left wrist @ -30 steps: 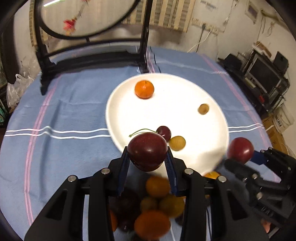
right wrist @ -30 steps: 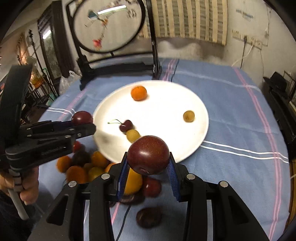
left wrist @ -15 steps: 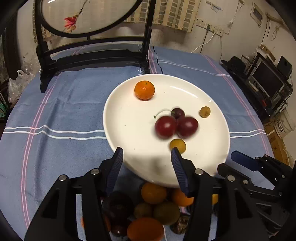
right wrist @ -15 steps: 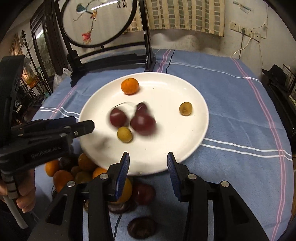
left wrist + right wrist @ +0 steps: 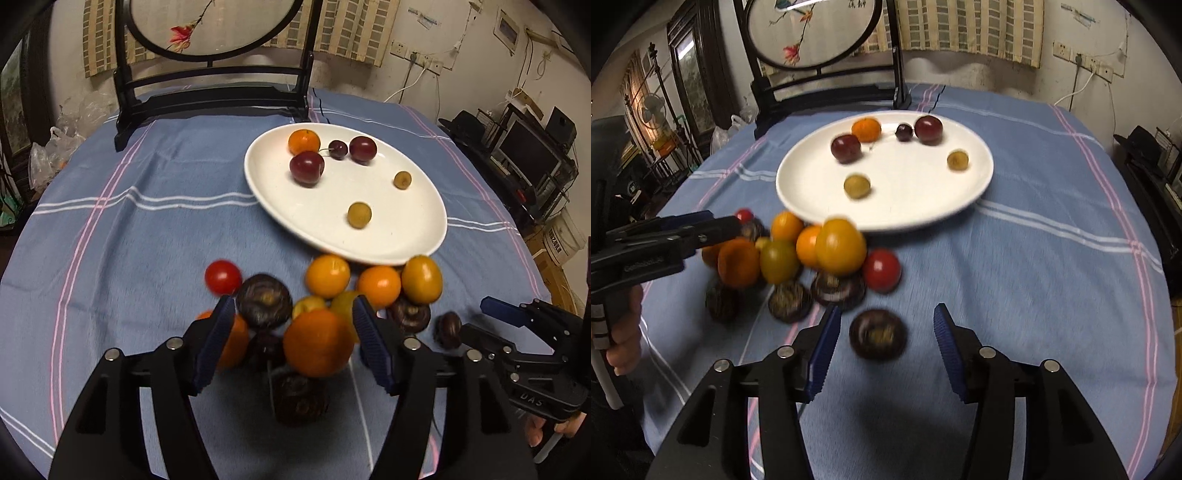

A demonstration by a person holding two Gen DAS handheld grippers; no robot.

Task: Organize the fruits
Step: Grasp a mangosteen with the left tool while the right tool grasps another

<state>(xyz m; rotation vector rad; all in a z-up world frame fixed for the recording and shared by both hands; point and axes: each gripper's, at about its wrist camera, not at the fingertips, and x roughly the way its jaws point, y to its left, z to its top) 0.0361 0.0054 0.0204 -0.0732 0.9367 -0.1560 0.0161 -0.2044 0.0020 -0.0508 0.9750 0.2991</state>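
A white plate (image 5: 406,236) (image 5: 923,206) holds an orange, two dark red plums (image 5: 306,168) (image 5: 928,129), a cherry and two small yellow-green fruits. A pile of oranges, yellow fruits, dark purple fruits and a red tomato (image 5: 222,277) lies on the blue cloth in front of the plate. My left gripper (image 5: 291,343) is open and empty, just above the pile, with an orange (image 5: 317,347) between its fingers. My right gripper (image 5: 884,350) is open and empty, with a lone dark purple fruit (image 5: 877,334) between its fingers.
A black chair-like stand with a round embroidered screen (image 5: 210,92) stands at the table's far edge. A blue striped cloth (image 5: 1052,258) covers the round table. A monitor and shelves (image 5: 532,155) stand off the right side.
Both grippers held dark red plums one second ago, then opened and dropped them onto the plate. Both have since pulled back and down to the fruit pile.
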